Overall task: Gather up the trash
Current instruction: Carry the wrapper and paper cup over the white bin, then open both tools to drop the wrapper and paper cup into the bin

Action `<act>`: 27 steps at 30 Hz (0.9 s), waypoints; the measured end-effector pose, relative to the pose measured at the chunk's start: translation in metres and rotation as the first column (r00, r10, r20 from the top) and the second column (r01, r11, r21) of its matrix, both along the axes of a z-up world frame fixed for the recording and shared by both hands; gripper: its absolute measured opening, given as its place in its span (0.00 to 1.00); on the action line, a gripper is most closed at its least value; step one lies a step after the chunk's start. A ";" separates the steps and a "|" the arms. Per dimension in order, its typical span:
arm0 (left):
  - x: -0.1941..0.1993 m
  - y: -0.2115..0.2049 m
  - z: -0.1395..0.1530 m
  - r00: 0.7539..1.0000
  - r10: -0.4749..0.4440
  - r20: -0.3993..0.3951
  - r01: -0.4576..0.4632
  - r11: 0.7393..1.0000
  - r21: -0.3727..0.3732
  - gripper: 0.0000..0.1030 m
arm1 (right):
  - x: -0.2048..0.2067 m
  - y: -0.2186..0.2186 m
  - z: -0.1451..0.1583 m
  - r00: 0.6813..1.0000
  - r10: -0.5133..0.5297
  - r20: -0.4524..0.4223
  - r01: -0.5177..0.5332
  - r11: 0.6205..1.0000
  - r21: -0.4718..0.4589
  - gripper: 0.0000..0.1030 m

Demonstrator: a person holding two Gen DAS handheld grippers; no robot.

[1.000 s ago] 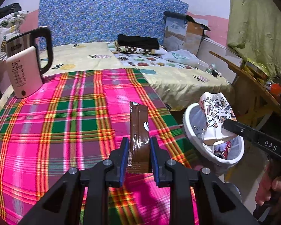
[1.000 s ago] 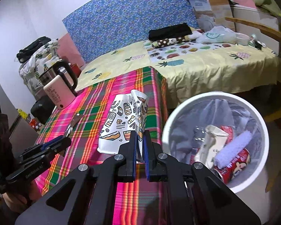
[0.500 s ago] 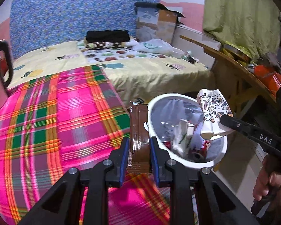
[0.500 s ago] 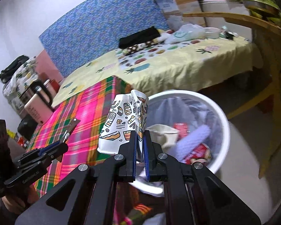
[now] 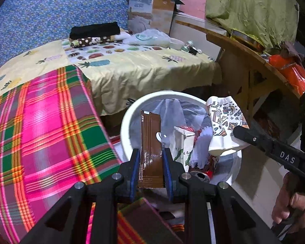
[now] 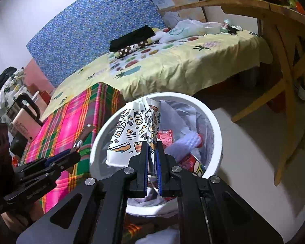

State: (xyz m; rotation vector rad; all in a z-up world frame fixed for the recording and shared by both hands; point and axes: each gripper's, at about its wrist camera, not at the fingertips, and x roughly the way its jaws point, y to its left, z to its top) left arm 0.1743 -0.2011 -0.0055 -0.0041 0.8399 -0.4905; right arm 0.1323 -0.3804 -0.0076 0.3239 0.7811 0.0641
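A bed [image 5: 144,75] under a yellow fruit-print sheet fills the background, with a blue patterned headboard [image 5: 57,14] behind it. In front, a table [image 5: 42,134] is covered by a pink, green and orange plaid cloth. Just beside the table's edge a white trash bin [image 6: 215,134] lined with a grey bag is seen on the floor, already holding a carton, a red can and other scraps. The crumpled patterned paper cup [image 6: 136,134] is pinched by the right tongs [image 6: 151,152] and is held over the bin's opening. The brown sachet [image 5: 151,144] is clamped upright between the blue pads of the left tongs [image 5: 151,156], above the bin's near rim.
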 end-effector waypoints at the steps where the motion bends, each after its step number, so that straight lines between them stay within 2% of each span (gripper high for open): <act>1: 0.003 -0.003 -0.002 1.000 -0.008 -0.007 0.008 1.000 -0.002 0.23 | 0.001 -0.002 -0.001 1.000 0.000 -0.005 0.000 1.000 -0.002 0.06; 10: 0.017 -0.012 -0.018 0.999 -0.028 -0.036 0.026 0.999 -0.031 0.25 | 0.014 -0.009 -0.013 0.998 0.027 -0.062 -0.026 0.999 0.019 0.07; 12: 0.018 -0.013 -0.017 0.999 -0.031 -0.036 0.030 0.999 -0.038 0.45 | 0.015 -0.008 -0.014 0.997 0.033 -0.065 -0.032 0.999 0.014 0.08; 13: 0.017 -0.012 -0.016 0.999 -0.032 -0.034 0.031 0.999 -0.044 0.47 | 0.015 -0.008 -0.014 0.997 0.034 -0.065 -0.033 0.999 0.011 0.08; 27: -0.002 0.013 0.001 1.000 0.007 0.001 -0.007 0.999 -0.052 0.51 | -0.003 0.006 0.002 0.998 0.055 -0.022 -0.056 0.997 -0.045 0.15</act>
